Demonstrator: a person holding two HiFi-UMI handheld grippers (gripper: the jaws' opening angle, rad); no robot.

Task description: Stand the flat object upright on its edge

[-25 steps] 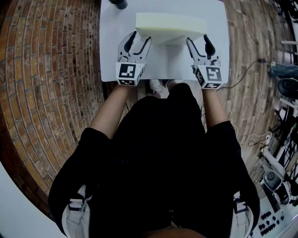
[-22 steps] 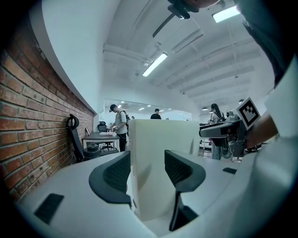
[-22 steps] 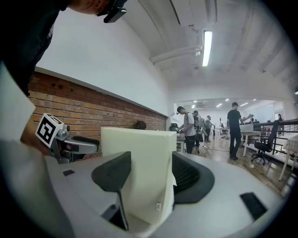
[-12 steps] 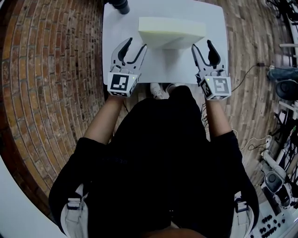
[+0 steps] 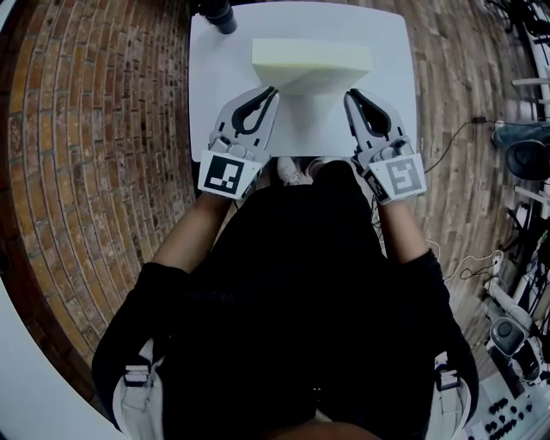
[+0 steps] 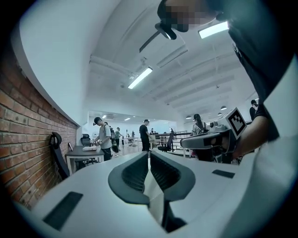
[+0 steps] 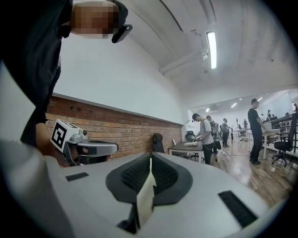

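Observation:
A pale yellow foam slab (image 5: 311,58) stands on its long edge on the white table (image 5: 225,94), with nothing touching it. My left gripper (image 5: 268,91) hovers in front of its left end. My right gripper (image 5: 351,94) hovers in front of its right end. Both sets of jaws have just been closing and are now shut, with nothing between them. The left gripper view shows its fingertips (image 6: 149,155) together, with the right gripper (image 6: 209,139) beside it. In the right gripper view the pads (image 7: 150,162) meet, and the left gripper (image 7: 91,148) shows at the left. Neither gripper view shows the slab.
A black cylindrical object (image 5: 220,12) stands at the table's far left corner. Brick floor (image 5: 103,129) lies to the left, and a cable (image 5: 455,129) and gear to the right. Both gripper views show people and desks (image 6: 86,153) far across the room.
Both grippers stood open at the slab's two ends; now they are shut, drawn back towards me and raised. The slab stays upright in place.

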